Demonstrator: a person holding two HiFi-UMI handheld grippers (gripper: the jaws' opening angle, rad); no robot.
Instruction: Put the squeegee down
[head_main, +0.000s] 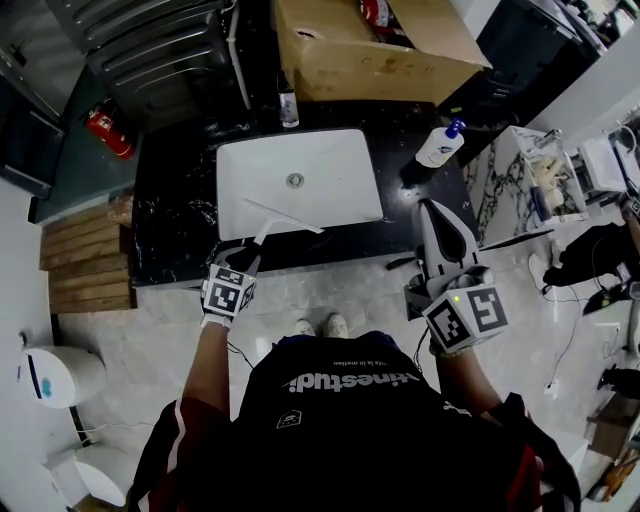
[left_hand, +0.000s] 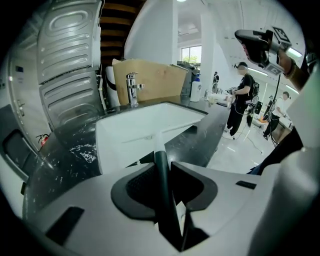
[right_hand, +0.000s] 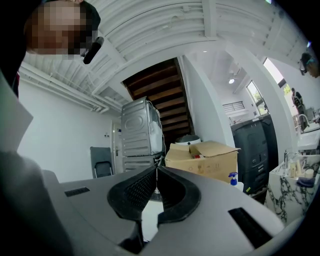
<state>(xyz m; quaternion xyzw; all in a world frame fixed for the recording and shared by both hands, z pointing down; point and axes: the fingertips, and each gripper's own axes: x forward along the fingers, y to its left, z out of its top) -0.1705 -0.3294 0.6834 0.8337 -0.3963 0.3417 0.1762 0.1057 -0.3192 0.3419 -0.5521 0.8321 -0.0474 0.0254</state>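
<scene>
Two views carry the squeegee. The head view shows its pale blade lying inside the white sink basin near the front wall, with the handle angled back over the rim to the left gripper. Only the left gripper view shows the dark handle between that gripper's jaws, both pads clenched against it. Only the right gripper view shows the right gripper pressed together on nothing; the head view places it over the floor, right of the black counter and well apart from the basin. A chrome faucet stands behind the basin with a cardboard box beyond it, a spray bottle near the counter's right end and a fire extinguisher off to the left. Whether the blade rests on the basin floor cannot be told, and the gripper body hides the handle's near end
</scene>
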